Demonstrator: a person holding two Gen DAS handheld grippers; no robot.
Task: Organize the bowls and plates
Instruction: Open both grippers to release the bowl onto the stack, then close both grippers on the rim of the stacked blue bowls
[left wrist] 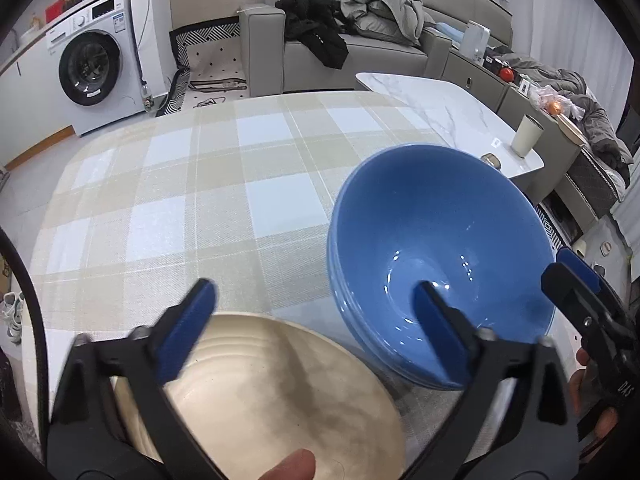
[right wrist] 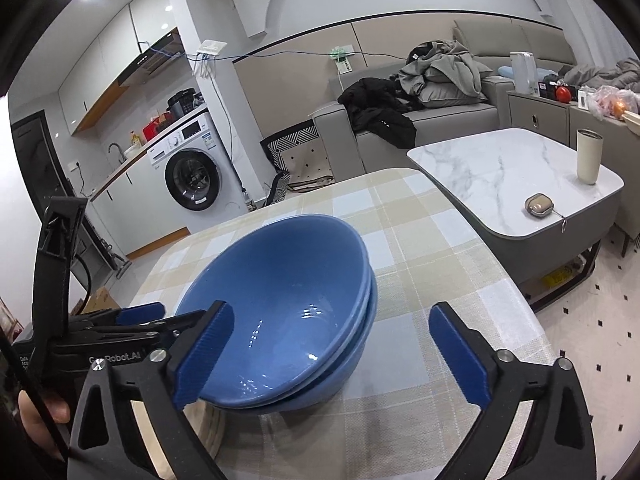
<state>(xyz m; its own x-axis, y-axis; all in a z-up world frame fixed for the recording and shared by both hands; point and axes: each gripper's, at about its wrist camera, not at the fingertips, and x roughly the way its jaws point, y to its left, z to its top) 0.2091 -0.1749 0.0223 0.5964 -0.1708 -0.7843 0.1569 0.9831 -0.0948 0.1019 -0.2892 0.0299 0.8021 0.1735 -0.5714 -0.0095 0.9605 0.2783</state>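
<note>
On the checked tablecloth [left wrist: 192, 184] stands a stack of blue bowls [left wrist: 436, 248], nested one inside another and leaning a little; in the right wrist view the rims of at least two show at the stack's right side. Just beside it, toward the near edge of the table, lies a cream plate [left wrist: 256, 392] with raised rings near its rim; whether the plate and the bowls touch cannot be told. The left gripper [left wrist: 316, 312] hangs over the near part of the plate with its jaws spread wide, nothing between the blue pads: one finger is above the plate's far left rim, the other shows in front of the bowls' near wall. The right gripper [right wrist: 332, 356] is likewise wide open and empty, its left finger in front of the bowl stack's near wall and its right finger over bare cloth, apart from the bowls. A fingertip [left wrist: 292, 466] of the person shows at the bottom edge of the left wrist view. Beyond the cloth stands a marble-topped table [right wrist: 500, 160] bearing a pale tumbler [right wrist: 589, 156] and a small case [right wrist: 539, 204].
</note>
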